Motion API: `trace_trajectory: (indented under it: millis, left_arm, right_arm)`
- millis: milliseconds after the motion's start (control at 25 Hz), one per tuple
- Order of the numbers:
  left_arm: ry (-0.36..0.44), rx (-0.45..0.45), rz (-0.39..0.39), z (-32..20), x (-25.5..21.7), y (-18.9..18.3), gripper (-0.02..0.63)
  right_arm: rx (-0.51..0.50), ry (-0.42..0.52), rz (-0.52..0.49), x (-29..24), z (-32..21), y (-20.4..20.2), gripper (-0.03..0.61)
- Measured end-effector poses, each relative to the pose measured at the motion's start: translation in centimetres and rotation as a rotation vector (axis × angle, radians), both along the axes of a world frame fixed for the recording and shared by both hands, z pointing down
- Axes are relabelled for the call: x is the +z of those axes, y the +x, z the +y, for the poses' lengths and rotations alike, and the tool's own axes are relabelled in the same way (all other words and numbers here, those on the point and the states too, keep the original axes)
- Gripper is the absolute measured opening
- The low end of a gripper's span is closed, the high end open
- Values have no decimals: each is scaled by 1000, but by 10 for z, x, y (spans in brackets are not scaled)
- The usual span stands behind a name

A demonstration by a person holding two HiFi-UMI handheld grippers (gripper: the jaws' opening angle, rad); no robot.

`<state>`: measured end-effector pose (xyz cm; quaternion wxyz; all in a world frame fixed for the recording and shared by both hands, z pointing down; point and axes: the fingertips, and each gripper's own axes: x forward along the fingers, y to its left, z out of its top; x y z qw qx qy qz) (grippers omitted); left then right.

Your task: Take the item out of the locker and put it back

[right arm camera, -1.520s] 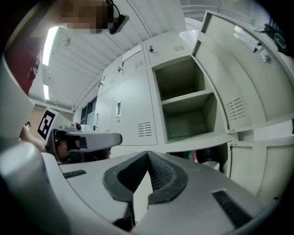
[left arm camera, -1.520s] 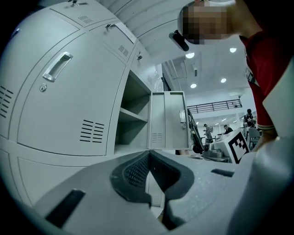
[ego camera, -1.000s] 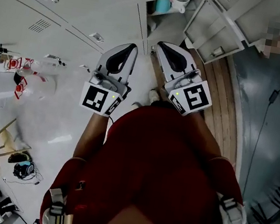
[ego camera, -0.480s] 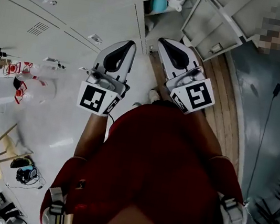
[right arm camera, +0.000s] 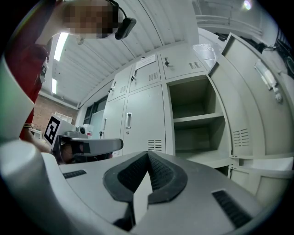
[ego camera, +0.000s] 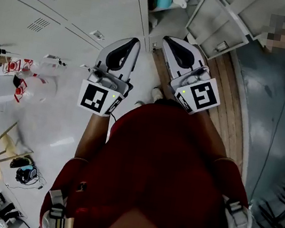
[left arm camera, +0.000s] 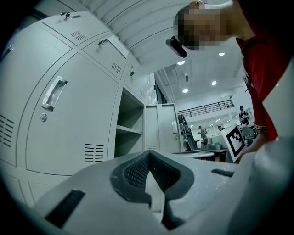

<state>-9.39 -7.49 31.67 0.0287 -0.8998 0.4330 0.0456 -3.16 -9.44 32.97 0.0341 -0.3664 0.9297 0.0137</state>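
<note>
Close against the person's red shirt (ego camera: 166, 163), low in the head view, both claws are held side by side and aimed up the frame toward the lockers. The left claw (ego camera: 135, 42) has its jaws pressed together, and its own view shows nothing between them. The right claw (ego camera: 167, 39) is likewise closed tight and empty. Neither touches anything.

Beyond the claws, at the upper middle of the frame, one locker (ego camera: 174, 23) stands open, its door (ego camera: 222, 27) swung out toward the upper right. Inside the locker sits a teal thing (ego camera: 164, 2) with a white thing (ego camera: 180, 2) just beside it. Which of them is the task's item I cannot tell. In the right gripper view, the shelves at claw height look bare.

So the item lies in the locker and both claws are empty. That fits two stages equally: the item waiting to be fetched, or already set back on its shelf. The pictures do not settle which. Any reach into the compartment would, I judge, call for parted jaws and a path clear of the door's edge.
</note>
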Motion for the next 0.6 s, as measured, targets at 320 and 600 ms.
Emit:
trace_trajectory:
  millis: [320,600]
  left_arm:
    - [6,-3,-7,5,0,-1,6]
    - [0,-5,-10,9,-2,-2,6]
  right_arm:
    - [3,-12,1,5,2,3,-2]
    - [0,-5,24,6,5,5,-2]
